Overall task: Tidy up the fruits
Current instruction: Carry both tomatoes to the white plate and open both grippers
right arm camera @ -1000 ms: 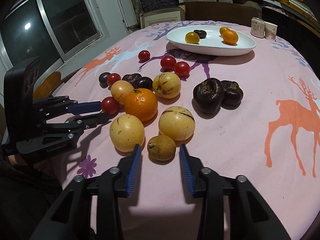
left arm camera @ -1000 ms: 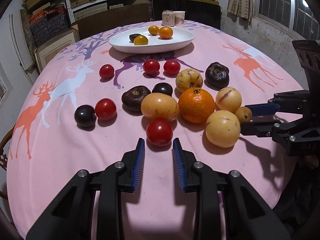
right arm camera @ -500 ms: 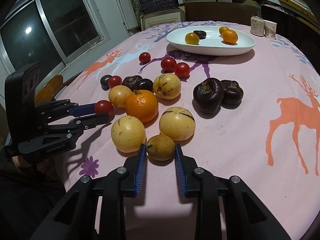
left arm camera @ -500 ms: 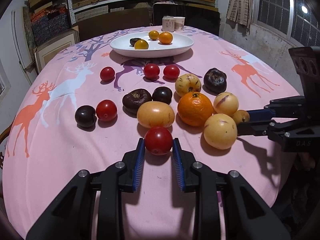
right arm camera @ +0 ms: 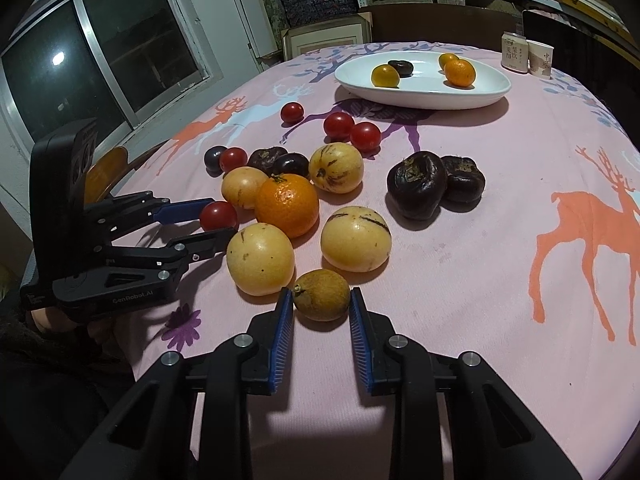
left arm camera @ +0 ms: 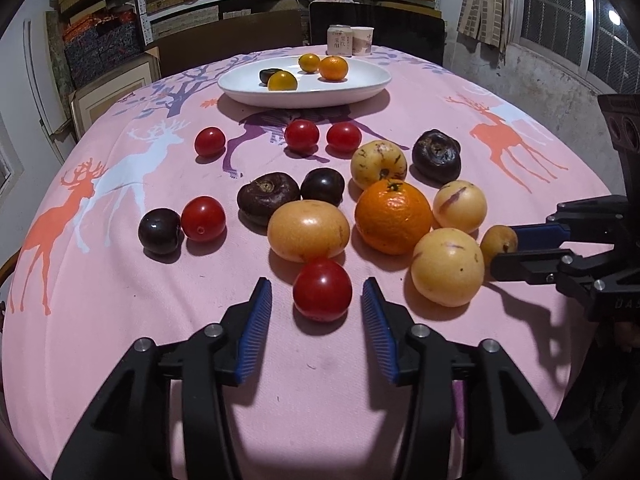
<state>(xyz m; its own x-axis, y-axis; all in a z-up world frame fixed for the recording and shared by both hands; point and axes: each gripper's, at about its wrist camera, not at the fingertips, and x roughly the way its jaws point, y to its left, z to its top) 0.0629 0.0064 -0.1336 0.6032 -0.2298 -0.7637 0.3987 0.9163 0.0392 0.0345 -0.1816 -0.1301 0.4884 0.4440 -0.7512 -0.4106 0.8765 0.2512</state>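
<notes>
2 claws: the right claw (right arm camera: 322, 306) grips the small firm brown fruit (right arm camera: 322, 294) at its sides, while the left claw (left arm camera: 316, 302), just opening, flanks the smooth, soft tomato (left arm camera: 322, 289).

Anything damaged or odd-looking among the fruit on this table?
Two dark fruits right of the pile look wrinkled and collapsed, as if overripe. A third dark one by the big orange also looks shrivelled. Nothing is spilled.

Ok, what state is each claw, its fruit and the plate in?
left claw: open, jaws just opened
red tomato: on cloth between them, ungripped
right claw: shut on brown fruit
brown fruit: gripped both sides
white plate: holds four small fruits
</notes>
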